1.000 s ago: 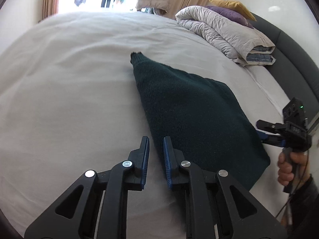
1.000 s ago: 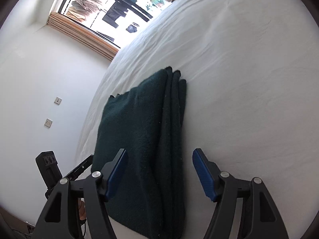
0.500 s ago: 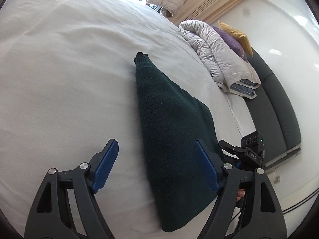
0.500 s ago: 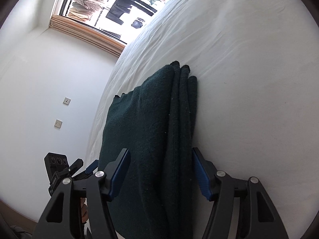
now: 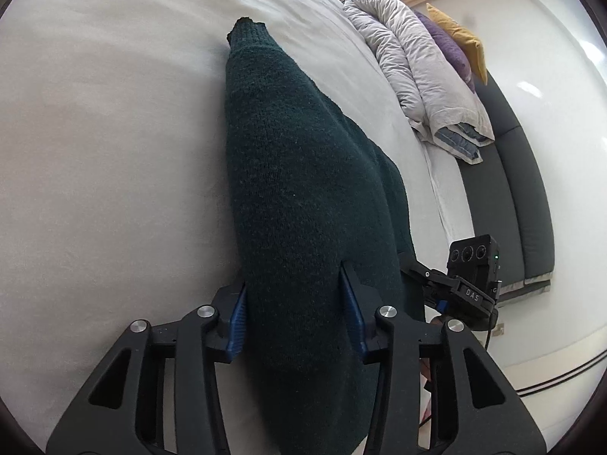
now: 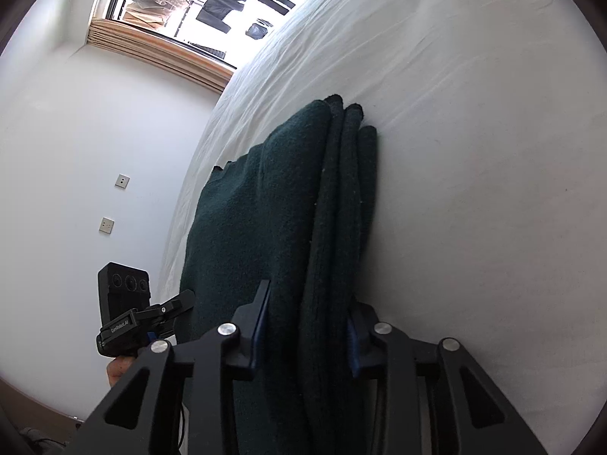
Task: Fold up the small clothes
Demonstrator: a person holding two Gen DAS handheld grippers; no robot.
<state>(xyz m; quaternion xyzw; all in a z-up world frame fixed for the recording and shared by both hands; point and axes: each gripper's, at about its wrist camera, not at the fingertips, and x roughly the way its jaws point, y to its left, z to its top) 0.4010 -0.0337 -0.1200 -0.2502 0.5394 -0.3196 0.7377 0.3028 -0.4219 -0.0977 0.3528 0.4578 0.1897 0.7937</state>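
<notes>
White bed sheet (image 5: 95,144): serves as the work surface, with a grey duvet (image 5: 413,72) and two cushions piled at its far right.

Dark green knitted garment (image 5: 303,204): lies on the sheet, already folded into a narrow stack; the right wrist view shows several layers along its right edge (image 6: 341,208). Judgement: the folding is well advanced, with at most one more fold, or a lift to set it aside, left to do.

Left gripper (image 5: 294,314): level with the near end, its jaws straddling the stack's left corner, blue pads against the knit, pinching it.

Right gripper (image 6: 305,326): same pose at the near right corner, jaws closed in on the layered edge, the right pad partly hidden by cloth.
</notes>
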